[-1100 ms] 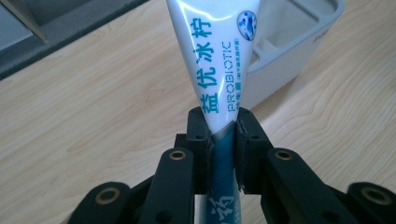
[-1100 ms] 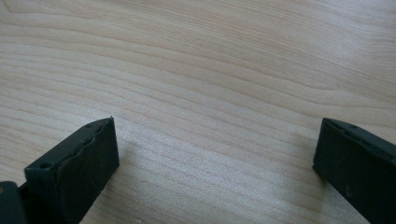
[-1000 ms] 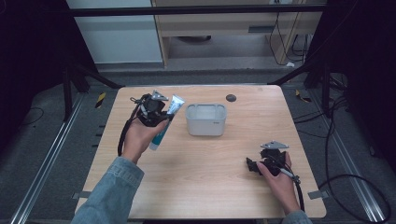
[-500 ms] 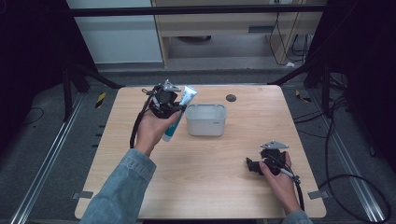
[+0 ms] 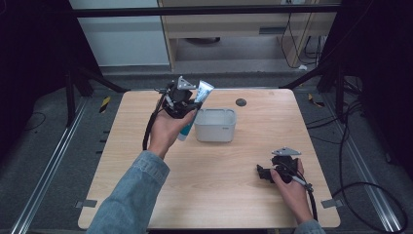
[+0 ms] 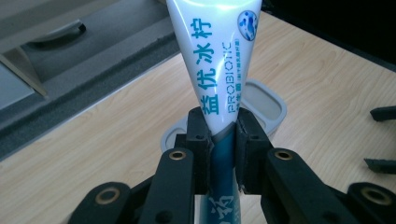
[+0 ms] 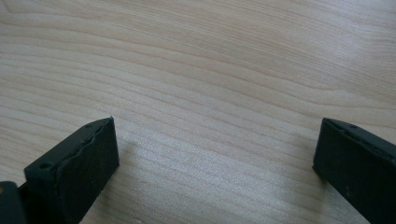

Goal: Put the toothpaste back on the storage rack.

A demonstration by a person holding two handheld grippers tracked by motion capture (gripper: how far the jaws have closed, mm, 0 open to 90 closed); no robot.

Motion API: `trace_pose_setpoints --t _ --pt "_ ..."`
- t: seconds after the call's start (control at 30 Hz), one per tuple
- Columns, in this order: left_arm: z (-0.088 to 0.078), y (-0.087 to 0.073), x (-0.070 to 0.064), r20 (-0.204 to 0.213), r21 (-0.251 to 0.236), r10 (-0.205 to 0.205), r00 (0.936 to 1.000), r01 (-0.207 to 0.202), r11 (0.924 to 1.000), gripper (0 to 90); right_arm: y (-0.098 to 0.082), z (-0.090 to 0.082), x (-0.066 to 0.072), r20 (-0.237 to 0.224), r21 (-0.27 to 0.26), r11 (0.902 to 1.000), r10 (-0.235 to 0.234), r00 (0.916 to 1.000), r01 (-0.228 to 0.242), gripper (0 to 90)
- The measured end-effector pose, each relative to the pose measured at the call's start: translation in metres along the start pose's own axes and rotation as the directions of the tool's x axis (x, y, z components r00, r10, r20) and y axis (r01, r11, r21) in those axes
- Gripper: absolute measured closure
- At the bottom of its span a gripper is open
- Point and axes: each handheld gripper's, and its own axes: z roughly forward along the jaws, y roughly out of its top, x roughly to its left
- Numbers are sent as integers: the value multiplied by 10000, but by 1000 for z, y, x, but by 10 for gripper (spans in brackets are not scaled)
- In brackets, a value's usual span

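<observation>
Wooden table (image 5: 146,146) under dark surroundings; left gripper (image 6: 219,140) clamps toothpaste tube (image 6: 212,56), right gripper (image 7: 215,168) fingers spread.

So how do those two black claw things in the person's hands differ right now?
The left gripper has its fingers shut on a white and teal tube; the right gripper has its fingers wide apart with nothing between them. The left one is raised beside the grey tub; the right one sits low over the bare table. Both are black and hand-held.
</observation>
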Motion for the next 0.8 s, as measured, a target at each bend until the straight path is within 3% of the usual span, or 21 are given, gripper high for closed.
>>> trace_pose_setpoints --t 0.17,0.6,0.8 --pt "3 11 -2 -89 -239 42 10000 -44 9997 780 0 0 0 -15 -7 10000 29 10000 -29 4" --pt "11 17 -5 -250 -709 -159 9996 141 9974 780 0 0 0 34 1 10000 -57 10000 57 4" --pt "10 23 -9 -340 -850 -10 9994 -19 9964 780 0 0 0 22 -12 10000 -26 10000 26 4"
